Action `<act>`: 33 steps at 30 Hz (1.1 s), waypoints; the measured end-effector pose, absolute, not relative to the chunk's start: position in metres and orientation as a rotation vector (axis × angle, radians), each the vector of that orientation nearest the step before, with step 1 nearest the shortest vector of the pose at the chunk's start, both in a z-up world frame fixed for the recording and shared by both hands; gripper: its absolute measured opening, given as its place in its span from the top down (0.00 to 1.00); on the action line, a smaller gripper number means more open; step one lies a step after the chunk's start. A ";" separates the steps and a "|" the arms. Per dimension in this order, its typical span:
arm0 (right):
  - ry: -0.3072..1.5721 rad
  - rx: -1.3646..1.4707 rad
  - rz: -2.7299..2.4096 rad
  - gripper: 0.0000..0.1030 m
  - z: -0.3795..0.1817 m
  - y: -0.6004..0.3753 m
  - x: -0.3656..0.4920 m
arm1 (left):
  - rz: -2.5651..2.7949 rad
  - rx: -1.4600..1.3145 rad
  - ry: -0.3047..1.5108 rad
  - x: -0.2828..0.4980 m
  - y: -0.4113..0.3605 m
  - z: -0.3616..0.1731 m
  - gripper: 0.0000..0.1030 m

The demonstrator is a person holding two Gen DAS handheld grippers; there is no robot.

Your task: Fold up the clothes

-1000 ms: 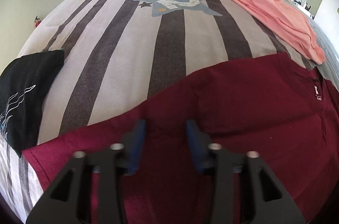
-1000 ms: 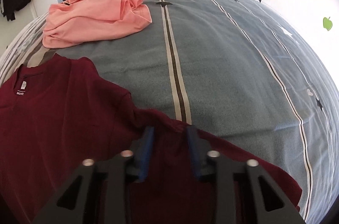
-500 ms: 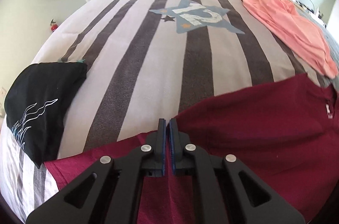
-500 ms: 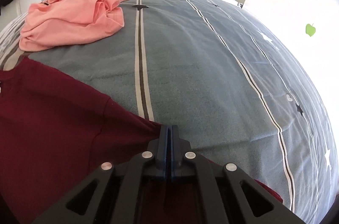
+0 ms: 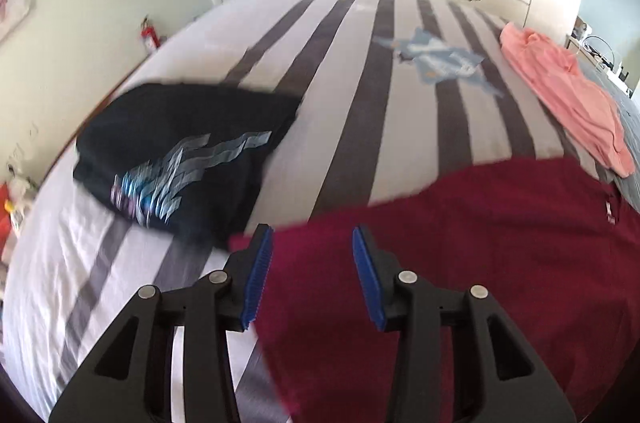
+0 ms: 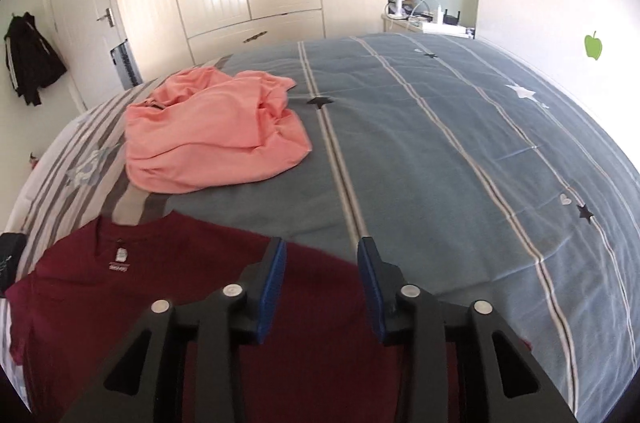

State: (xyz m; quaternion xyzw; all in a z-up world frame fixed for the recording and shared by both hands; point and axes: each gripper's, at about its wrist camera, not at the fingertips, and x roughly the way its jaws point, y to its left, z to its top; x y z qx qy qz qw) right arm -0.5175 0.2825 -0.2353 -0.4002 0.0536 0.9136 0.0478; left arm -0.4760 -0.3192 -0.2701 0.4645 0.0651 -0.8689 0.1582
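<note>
The maroon T-shirt [image 6: 192, 303] is spread flat on the near part of the bed [image 6: 460, 151], with its neckline and white neck label turned toward the far side. In the left wrist view, the same maroon T-shirt [image 5: 480, 255] is seen to cover the near right part of the striped bedcover [image 5: 360, 83], and its near left corner lies just beside the black garment.

The bed is covered in 2 parts: grey and white stripes on the left, blue-grey with thin pale lines and small stars on the right.

The pink garment [image 6: 212, 131] is laid crumpled, well apart from the maroon T-shirt, farther up the bed where the 2 covers meet. The black garment [image 5: 180, 159], folded and with a pale blue print on top, is placed near the left edge of the bed; it is blurred in this view.

The left gripper [image 5: 312, 275] is held wide apart above the left edge of the maroon T-shirt, and nothing is held between its blue pads [image 5: 256, 283]. The right gripper [image 6: 322, 287] is also spread wide, over the far right edge of the shirt, with nothing gripped.
</note>
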 end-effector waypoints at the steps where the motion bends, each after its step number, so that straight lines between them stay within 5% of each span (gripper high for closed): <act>1: 0.158 -1.238 2.797 0.61 -0.239 0.270 -0.512 | -2.461 1.354 0.200 -0.472 -0.324 -0.277 0.63; 9: 0.085 -1.409 2.725 0.61 -0.303 0.231 -0.471 | -2.475 1.480 0.231 -0.451 -0.332 -0.315 0.60; 12: 0.063 -1.424 2.702 0.61 -0.318 0.238 -0.460 | -2.498 1.477 0.155 -0.452 -0.330 -0.315 0.95; 19: -0.006 -1.394 2.708 0.60 -0.322 0.240 -0.467 | -2.491 1.445 0.051 -0.469 -0.347 -0.296 0.97; 21: 0.030 -1.387 2.682 0.59 -0.319 0.247 -0.467 | -2.476 1.469 0.047 -0.470 -0.344 -0.294 0.91; 23: 0.071 -1.379 2.671 0.59 -0.312 0.252 -0.461 | -2.450 1.409 0.122 -0.459 -0.347 -0.281 0.76; 25: 0.120 -1.368 2.677 0.58 -0.301 0.255 -0.450 | -2.468 1.318 0.246 -0.435 -0.350 -0.263 0.47; 33: 0.070 -1.433 2.742 0.58 -0.284 0.249 -0.356 | -2.622 1.403 0.305 -0.325 -0.274 -0.248 0.47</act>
